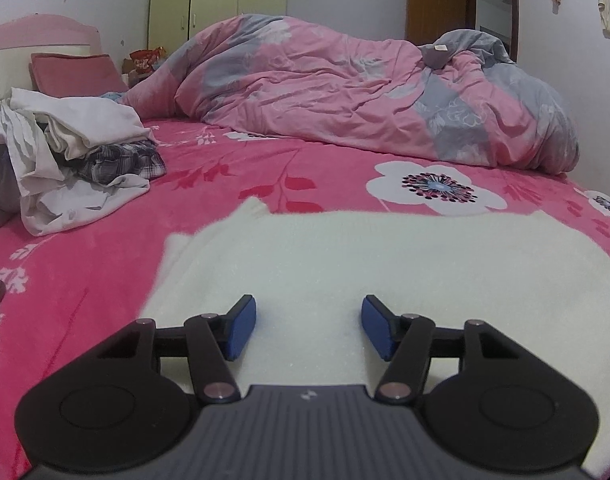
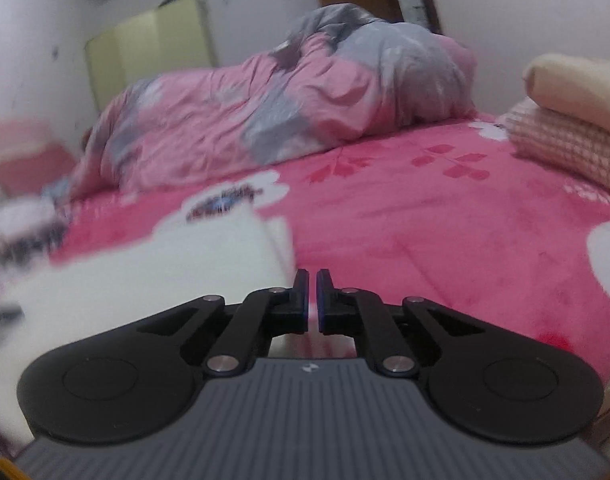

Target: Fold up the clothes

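Over the white garment (image 1: 345, 264) the left gripper (image 1: 308, 326) gapes wide, the right gripper (image 2: 311, 300) nearly closed, empty

Dim flat indoor light, fisheye-bent edges, right wrist view motion-blurred

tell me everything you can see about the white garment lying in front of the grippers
The white garment is a soft, fuzzy, knit-looking piece, off-white and plain, with no print visible. It lies spread nearly flat on the pink floral bedsheet, with a small flap raised at its far left edge. The left gripper hangs open above its near part, and whether it touches the cloth cannot be told. In the blurred right wrist view the garment's right edge sits beside the shut right gripper.
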A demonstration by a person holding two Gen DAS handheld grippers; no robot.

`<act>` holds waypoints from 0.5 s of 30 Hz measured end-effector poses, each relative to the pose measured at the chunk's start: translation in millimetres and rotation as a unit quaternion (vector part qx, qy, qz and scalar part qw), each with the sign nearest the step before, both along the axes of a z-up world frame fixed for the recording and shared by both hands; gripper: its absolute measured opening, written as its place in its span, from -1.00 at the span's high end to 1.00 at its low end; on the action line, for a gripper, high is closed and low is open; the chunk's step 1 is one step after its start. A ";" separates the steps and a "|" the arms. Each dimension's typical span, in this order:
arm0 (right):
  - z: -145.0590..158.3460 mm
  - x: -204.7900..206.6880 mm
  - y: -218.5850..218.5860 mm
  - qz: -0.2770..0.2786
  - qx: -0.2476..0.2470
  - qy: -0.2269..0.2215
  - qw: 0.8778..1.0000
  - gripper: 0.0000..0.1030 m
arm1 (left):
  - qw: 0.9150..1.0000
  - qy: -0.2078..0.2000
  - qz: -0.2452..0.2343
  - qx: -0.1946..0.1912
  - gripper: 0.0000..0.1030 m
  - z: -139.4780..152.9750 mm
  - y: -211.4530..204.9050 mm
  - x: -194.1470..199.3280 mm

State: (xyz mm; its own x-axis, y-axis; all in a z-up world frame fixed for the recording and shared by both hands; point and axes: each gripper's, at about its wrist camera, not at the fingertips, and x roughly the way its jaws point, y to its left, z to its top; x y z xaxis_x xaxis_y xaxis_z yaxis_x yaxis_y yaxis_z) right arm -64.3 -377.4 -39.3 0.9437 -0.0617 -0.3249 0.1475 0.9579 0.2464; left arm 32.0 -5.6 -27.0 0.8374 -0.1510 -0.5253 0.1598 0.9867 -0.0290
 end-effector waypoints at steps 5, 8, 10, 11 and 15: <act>24.0 29.5 17.9 0.061 0.021 -0.012 0.998 0.94 | 1.000 0.002 -0.001 0.002 -0.19 0.0 -0.2 0.7; 23.1 56.3 35.0 0.094 0.023 0.010 0.995 0.94 | 1.000 0.011 -0.004 -0.001 -0.21 2.1 1.9 4.4; 22.4 61.8 34.1 0.089 0.021 0.017 0.996 0.94 | 1.000 0.011 -0.008 -0.003 -0.23 1.6 3.6 5.3; 22.0 64.6 33.7 0.086 0.019 0.020 0.996 0.97 | 1.000 0.011 -0.010 -0.004 -0.23 1.2 4.5 5.7; 20.5 75.7 32.0 0.075 0.015 0.032 0.997 1.00 | 1.000 0.005 -0.011 -0.006 -0.22 -1.3 6.1 4.8</act>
